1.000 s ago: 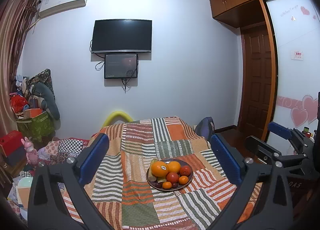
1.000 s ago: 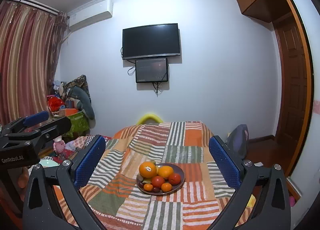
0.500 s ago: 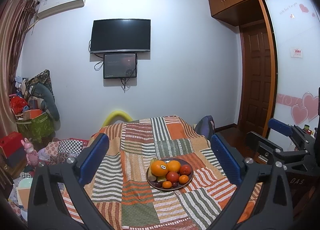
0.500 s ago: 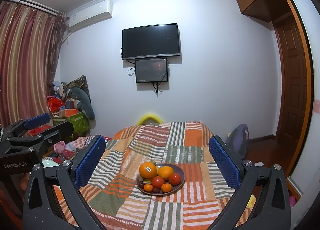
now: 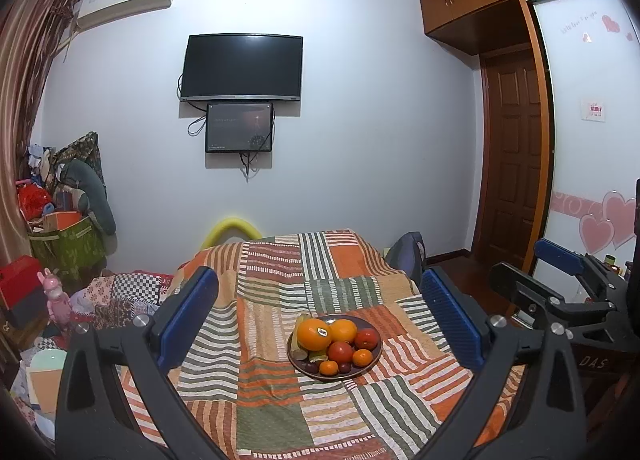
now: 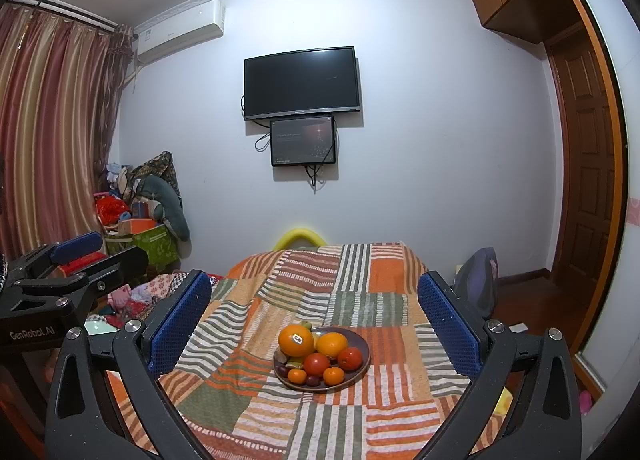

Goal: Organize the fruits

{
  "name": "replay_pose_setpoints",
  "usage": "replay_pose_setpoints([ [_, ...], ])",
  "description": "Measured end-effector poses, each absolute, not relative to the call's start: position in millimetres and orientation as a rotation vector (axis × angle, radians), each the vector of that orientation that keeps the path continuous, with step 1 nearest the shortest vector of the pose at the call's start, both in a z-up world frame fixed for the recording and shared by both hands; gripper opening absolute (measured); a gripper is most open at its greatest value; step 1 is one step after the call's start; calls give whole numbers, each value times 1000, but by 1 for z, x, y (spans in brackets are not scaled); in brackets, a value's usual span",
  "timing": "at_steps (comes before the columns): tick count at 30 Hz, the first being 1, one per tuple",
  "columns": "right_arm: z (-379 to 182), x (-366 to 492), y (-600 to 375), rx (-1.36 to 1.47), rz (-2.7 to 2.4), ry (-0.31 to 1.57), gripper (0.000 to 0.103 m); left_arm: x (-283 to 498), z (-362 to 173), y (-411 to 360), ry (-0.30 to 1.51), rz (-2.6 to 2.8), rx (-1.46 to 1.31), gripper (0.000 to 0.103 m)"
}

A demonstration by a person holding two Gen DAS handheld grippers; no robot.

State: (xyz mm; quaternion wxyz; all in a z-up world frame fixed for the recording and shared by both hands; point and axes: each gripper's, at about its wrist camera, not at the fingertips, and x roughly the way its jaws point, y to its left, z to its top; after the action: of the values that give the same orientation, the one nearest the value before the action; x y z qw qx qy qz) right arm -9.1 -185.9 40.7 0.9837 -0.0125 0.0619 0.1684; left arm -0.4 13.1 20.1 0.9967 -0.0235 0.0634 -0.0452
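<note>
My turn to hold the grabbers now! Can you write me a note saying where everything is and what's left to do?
Left gripper: jaws wide open, holding nothing, up above the table.
Right gripper: same, open and holding nothing.
All the fruit sits piled on the plate on the striped cloth: a big orange with a sticker, red ones, small orange ones, dark ones.
Done: nothing moved yet.
Left: all the sorting.

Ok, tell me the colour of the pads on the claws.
Blue, textured pads on black frames; the right wrist view shows them best.
</note>
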Motion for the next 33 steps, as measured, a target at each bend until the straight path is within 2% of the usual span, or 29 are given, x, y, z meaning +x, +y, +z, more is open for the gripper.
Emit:
replay_pose_setpoints([
  [33, 46, -6, -186, -28, 328, 136, 103, 4, 18, 14, 136, -114, -54, 103],
])
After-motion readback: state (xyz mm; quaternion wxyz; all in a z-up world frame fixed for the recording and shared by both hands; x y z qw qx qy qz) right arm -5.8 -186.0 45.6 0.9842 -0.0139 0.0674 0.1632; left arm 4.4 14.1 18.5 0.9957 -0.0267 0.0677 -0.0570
